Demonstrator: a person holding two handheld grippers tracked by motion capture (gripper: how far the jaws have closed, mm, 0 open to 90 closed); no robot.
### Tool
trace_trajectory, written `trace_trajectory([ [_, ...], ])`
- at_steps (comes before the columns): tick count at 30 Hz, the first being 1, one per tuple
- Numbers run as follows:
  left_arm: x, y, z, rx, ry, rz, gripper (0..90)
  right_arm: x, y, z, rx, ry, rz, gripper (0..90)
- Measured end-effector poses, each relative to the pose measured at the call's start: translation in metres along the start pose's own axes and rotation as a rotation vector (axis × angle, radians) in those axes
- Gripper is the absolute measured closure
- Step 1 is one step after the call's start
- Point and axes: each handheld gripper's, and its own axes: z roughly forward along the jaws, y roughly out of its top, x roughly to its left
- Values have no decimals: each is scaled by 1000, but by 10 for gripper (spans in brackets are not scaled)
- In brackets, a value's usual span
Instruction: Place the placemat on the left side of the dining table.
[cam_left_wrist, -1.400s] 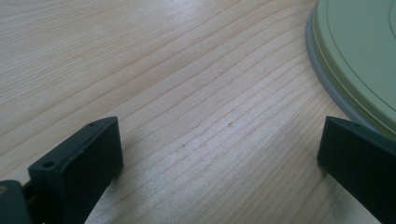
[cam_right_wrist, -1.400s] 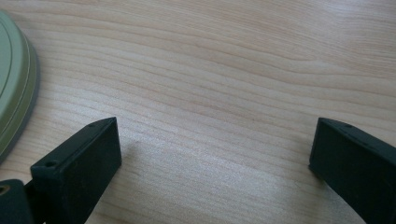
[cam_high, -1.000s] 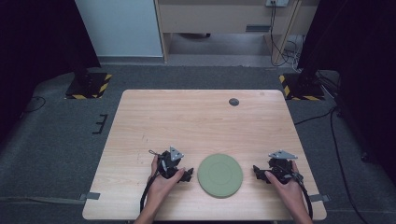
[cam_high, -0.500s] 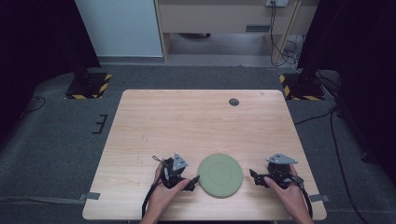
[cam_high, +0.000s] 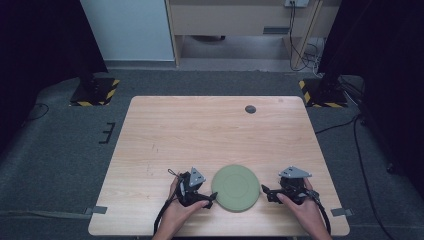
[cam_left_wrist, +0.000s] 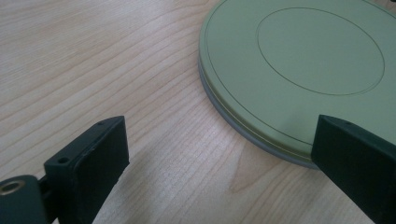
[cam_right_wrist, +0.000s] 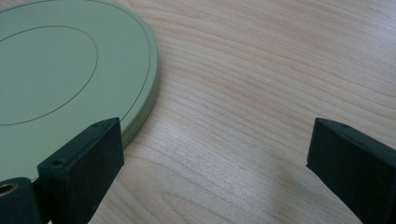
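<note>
1. Your wooden table (cam_high: 215, 135) stands on grey carpet, with dark curtains at both sides and a pale cabinet at the back.
2. Nearest you, your left gripper (cam_high: 207, 200) sits at the near edge, jaws spread wide and holding nothing; its tips lie just beside the green plate's left rim.
3. Your right gripper (cam_high: 266, 191) is likewise spread and empty, tips pointing at the plate's right rim with a small gap between.
4. The green plate (cam_high: 235, 187) lies flat between them, close to the near edge.
5. Against half a second ago, both grippers have drawn slightly nearer you; the plate has not shifted.
6. In the left gripper view the plate (cam_left_wrist: 299, 70) passes behind the right-hand jaw; in the right gripper view it (cam_right_wrist: 60, 79) passes behind the left-hand jaw.
7. Far off, a small dark disc (cam_high: 250, 109) rests near the table's back edge.
</note>
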Motion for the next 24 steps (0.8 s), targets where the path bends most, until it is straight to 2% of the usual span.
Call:
trace_trajectory([
  [2,0,0,0,2,2,-4,36,1,0,0,1,3,0,41],
  [6,-2,-1,1,23,3,17,48,3,-1,1,6,8,-11,41],
  [13,0,-1,2,23,2,3,22,8,-1,4,15,19,-26,42],
  [19,-1,1,3,20,22,17,16,9,0,6,18,11,-21,37],
  [24,0,1,4,15,27,8,13,8,1,7,14,4,-11,34],
])
